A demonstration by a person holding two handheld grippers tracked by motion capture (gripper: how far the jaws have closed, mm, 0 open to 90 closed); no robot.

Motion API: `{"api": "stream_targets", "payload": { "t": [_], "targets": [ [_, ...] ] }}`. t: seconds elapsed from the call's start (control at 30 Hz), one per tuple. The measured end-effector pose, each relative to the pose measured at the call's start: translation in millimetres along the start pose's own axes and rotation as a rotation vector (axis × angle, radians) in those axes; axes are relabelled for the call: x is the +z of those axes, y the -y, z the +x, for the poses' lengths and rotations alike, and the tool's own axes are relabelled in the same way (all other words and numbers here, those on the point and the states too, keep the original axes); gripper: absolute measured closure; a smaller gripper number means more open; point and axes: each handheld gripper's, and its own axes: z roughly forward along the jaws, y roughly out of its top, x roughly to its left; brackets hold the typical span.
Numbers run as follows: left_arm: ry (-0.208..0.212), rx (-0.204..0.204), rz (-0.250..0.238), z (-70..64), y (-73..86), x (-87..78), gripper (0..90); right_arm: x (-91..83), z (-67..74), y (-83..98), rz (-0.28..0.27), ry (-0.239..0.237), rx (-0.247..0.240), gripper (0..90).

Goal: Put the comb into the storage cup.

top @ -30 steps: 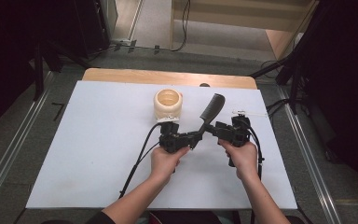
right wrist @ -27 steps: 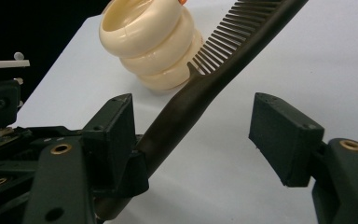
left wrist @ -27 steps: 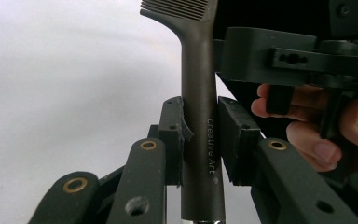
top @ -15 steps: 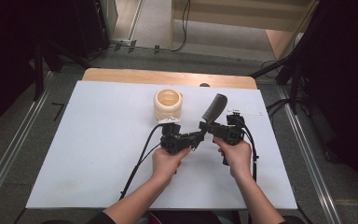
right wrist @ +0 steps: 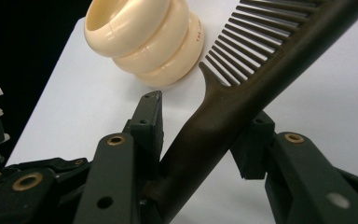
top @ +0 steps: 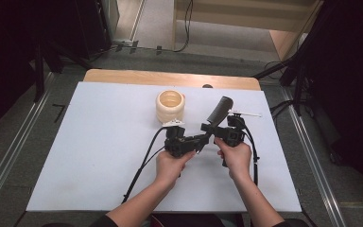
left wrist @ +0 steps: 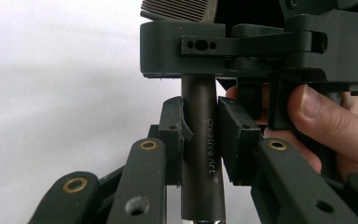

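- Left tongs (left wrist: 200, 135): black two-jaw pair, clenched on the plain round handle of a dark brown plastic comb (left wrist: 200, 154); both pads press the shaft from either side just below the lettering "Creative Art".
- Right tongs (right wrist: 203, 126): black two-jaw pair, set around the same comb where handle meets teeth. The near jaw touches the handle; a gap shows at the far jaw, so the hold looks slack or not yet closed, and whether it is firm cannot be told.
- Comb, position: held clear of the white worktop (top: 99, 142) between the two tongs, toothed end slanting up and away beyond the right tongs.
- Cream ribbed ring-shaped holder (right wrist: 144, 39), plastic by its look: stands on the worktop just ahead of both tongs, near the comb's teeth, not touching them.
- Step in hand, judged: a hand-over of the comb from one pair to the other, or a shared hold before placing.
- Handling advice: close the receiving pair squarely across the handle's thick part before the other lets go; keep the shaft from rolling, since it is round and smooth; keep the teeth off the holder's rim while the load shifts.
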Motion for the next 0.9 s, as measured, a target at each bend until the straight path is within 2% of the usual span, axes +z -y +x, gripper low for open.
{"api": "stream_targets", "payload": {
  "t": [0.07,0.27,0.5,0.9],
  "targets": [
    [0.001,-0.001,0.0,0.3,0.0,0.1,73.2,0.1,-1.2,-0.4,0.003,-0.011,0.02,58.8],
    [0.006,-0.001,0.003,1.0,0.3,0.5,73.1,-0.4,-1.5,-0.8,0.007,-0.019,0.041,60.6],
    [0.012,-0.007,0.008,1.9,0.8,1.3,73.0,-0.6,-2.6,-1.0,0.011,-0.028,0.048,62.1],
    [0.027,-0.021,0.018,3.4,1.1,2.6,72.9,-1.1,-4.6,-1.7,0.017,-0.059,0.088,65.6]
  ]
}}
